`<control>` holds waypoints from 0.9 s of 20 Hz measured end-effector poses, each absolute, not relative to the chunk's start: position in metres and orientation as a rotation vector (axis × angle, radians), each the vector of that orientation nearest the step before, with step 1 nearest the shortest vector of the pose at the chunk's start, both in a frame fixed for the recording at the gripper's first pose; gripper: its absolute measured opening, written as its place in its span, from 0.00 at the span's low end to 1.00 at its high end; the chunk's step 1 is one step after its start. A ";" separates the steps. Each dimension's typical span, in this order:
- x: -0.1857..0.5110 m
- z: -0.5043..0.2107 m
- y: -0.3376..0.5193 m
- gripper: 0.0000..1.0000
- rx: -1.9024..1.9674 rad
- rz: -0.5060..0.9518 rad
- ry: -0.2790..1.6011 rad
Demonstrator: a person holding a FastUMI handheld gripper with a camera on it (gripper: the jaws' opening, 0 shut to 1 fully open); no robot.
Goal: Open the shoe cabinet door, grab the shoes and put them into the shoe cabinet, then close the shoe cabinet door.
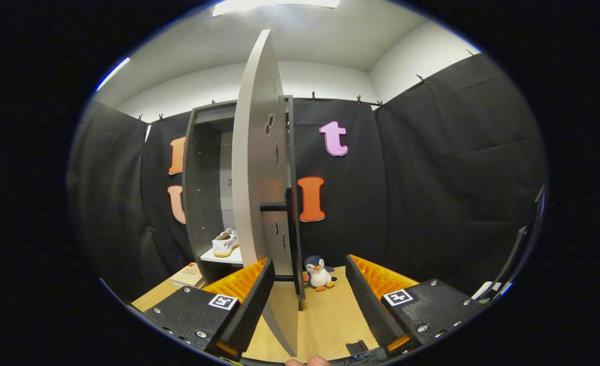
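The grey shoe cabinet (200, 173) stands on the wooden floor against the booth's wall. Its door (254, 168) is swung out toward me, nearly edge-on, and its lower edge passes between my fingers. A dark bar handle (290, 229) runs down the door's right face. A white shoe (225, 242) rests on the white shelf (226, 257) inside the cabinet, left of the door. My gripper (307, 277) is open, one finger on each side of the door's edge; neither finger presses on the door or the handle.
A small penguin plush (319, 273) sits on the floor just right of the door, beyond my fingers. A stack of books (188, 276) lies by the cabinet's left foot. A dark frame (520, 254) stands at the far right.
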State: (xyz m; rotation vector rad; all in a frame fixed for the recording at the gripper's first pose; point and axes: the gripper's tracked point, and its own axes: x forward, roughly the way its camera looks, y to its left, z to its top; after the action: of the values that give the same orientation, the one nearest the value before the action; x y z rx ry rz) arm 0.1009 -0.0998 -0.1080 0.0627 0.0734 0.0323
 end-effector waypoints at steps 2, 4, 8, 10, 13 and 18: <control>0.101 -0.107 -0.078 0.89 0.066 0.051 0.082; 0.102 -0.107 -0.055 0.89 0.084 0.063 0.091; 0.113 -0.110 0.000 0.89 0.083 0.098 0.100; 0.121 -0.110 0.020 0.89 0.093 0.113 0.105; 0.136 -0.112 0.054 0.89 0.084 0.133 0.109; 0.178 -0.118 0.118 0.89 0.069 0.182 0.116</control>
State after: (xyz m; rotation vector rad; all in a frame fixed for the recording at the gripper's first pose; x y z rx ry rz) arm 0.1784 0.1183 -0.1175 0.0694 0.1158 0.1822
